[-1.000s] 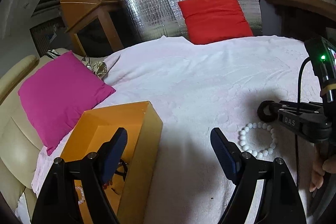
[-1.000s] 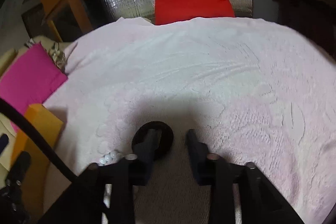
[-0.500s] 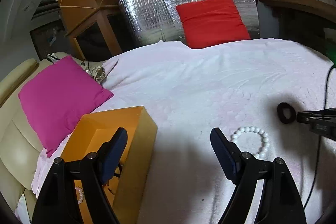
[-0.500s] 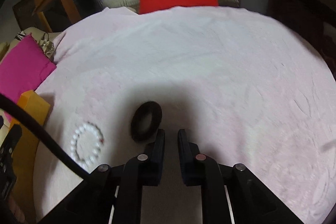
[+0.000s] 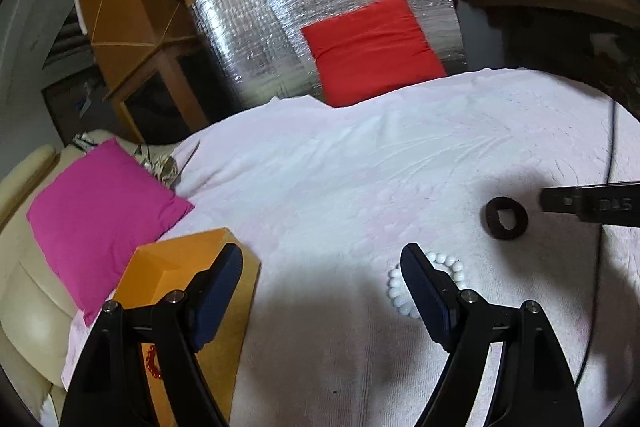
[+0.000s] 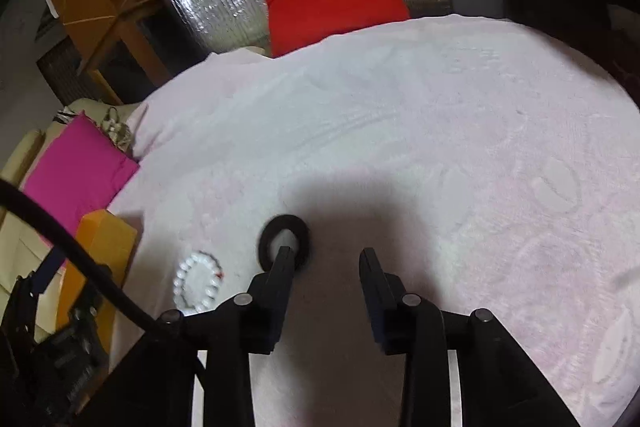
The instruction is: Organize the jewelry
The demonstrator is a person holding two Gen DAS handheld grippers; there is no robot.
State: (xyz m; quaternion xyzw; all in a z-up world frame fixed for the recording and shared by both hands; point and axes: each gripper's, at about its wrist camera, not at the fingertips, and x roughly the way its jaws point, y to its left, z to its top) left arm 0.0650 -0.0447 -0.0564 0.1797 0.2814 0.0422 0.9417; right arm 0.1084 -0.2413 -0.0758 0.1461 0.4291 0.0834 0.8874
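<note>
Pale pink blanket point(image 5: 320, 187) bearing jewelry.
Both grippers empty, jaws parted: right gripper point(image 6: 326, 259) at black ring point(image 6: 284, 239); left gripper point(image 5: 322, 267) beside white bead bracelet point(image 5: 394, 291).

My left gripper point(image 5: 322, 281) is a black frame of angled arms, each joint pinned with a round silver screw head. Its fingers point(image 5: 424, 291) carry dark navy-blue pads, long and flat with rounded tips. My right gripper point(image 6: 326, 267) has the same black arms and silver screws, but its fingers point(image 6: 370, 267) look narrower and darker. A thick black cable point(image 6: 80, 259) curves past it. White letters, mirrored and partly cut off, mark its side.
</note>
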